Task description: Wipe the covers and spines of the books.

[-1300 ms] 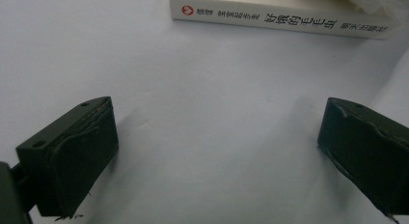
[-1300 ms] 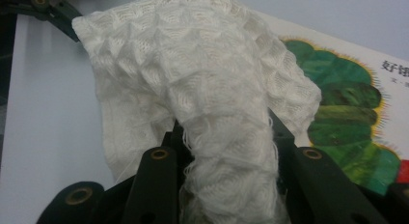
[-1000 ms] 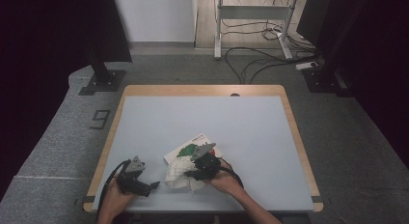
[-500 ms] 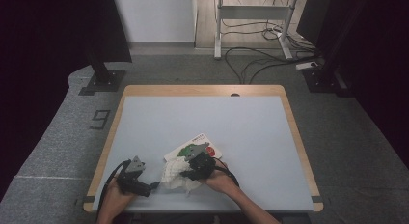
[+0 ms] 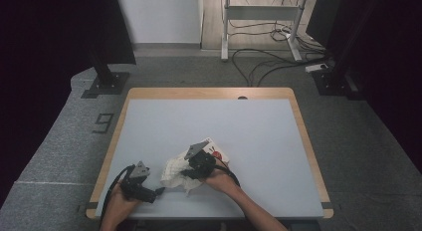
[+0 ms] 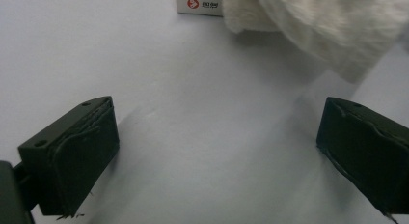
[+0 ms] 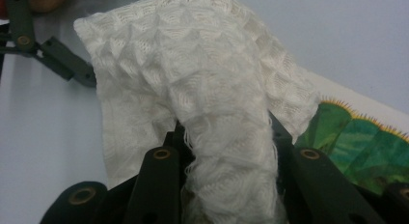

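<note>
Hidden: In the high view, my right hand and its tongs cover the middle of the white cloth [image 5: 175, 170], so the exact spot of the grip is out of sight there. The book [image 5: 217, 152] lies partly under the tongs and cloth, with just its upper right corner showing.
Cut off: In the left gripper view the cloth [image 6: 328, 26] runs off the top right edge of the frame, and the book [image 6: 200, 3] is cropped at the top, leaving a white strip with a small red mark. In the right gripper view the book's green picture [image 7: 366, 142] is cut by the right edge.
Hard to make out: The small print on the book's strip is too fine to read.
Right tongs: My right tongs [image 5: 193, 165] are clenched on the white cloth; in the right gripper view a bunched fold of the cloth [image 7: 193, 89] sits pinched between the jaws and drapes forward.
Left tongs: My left tongs [image 5: 158, 191] are released, jaws standing wide apart over bare table [image 6: 193, 113], holding nothing, the cloth near their tips.
Cloth's place: Lower centre of the high view, on the table [image 5: 209, 121], touching the book, just right of my left tongs.
</note>
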`<state>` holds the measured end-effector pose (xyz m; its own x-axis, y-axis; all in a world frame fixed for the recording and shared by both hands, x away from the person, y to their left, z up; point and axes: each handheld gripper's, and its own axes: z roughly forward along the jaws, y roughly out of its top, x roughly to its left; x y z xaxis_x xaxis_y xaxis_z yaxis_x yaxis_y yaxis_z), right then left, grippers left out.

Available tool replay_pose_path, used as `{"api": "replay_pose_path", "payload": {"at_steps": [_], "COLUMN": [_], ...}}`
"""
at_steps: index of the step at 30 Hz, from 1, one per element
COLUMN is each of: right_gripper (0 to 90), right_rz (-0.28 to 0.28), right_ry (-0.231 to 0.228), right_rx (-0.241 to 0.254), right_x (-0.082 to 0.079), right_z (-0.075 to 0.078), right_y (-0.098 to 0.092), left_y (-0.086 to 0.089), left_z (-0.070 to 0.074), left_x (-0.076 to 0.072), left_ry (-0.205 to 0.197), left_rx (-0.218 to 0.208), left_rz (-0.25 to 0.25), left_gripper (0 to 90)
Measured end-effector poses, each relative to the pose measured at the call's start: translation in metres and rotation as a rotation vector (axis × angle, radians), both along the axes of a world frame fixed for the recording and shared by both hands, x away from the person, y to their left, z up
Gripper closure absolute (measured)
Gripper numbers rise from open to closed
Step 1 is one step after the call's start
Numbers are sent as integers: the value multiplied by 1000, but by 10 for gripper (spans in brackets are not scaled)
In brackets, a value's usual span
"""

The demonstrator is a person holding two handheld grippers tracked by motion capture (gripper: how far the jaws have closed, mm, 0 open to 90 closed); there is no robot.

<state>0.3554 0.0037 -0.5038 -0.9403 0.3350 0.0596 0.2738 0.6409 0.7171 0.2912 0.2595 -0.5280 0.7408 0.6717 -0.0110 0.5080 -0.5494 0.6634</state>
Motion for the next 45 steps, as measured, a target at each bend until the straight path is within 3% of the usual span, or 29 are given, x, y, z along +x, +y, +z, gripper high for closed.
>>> {"api": "replay_pose_path", "payload": {"at_steps": [7,19,45], "right_gripper": [671,676,678], "right_rz": [-6,-54,-232], "right_ry": [-14,-23,-36], "right_rx": [-14,-21,-35], "right_x": [4,12,43], "right_z": [0,0,-4], "right_y": [3,-12,-68], "left_y": [0,0,0], "left_z": [0,0,0], "left_x": [0,0,0], "left_ry": [-1,-1,0], "left_rx": [0,0,-1], "left_rz": [1,1,1], "left_gripper": [9,8,8]}}
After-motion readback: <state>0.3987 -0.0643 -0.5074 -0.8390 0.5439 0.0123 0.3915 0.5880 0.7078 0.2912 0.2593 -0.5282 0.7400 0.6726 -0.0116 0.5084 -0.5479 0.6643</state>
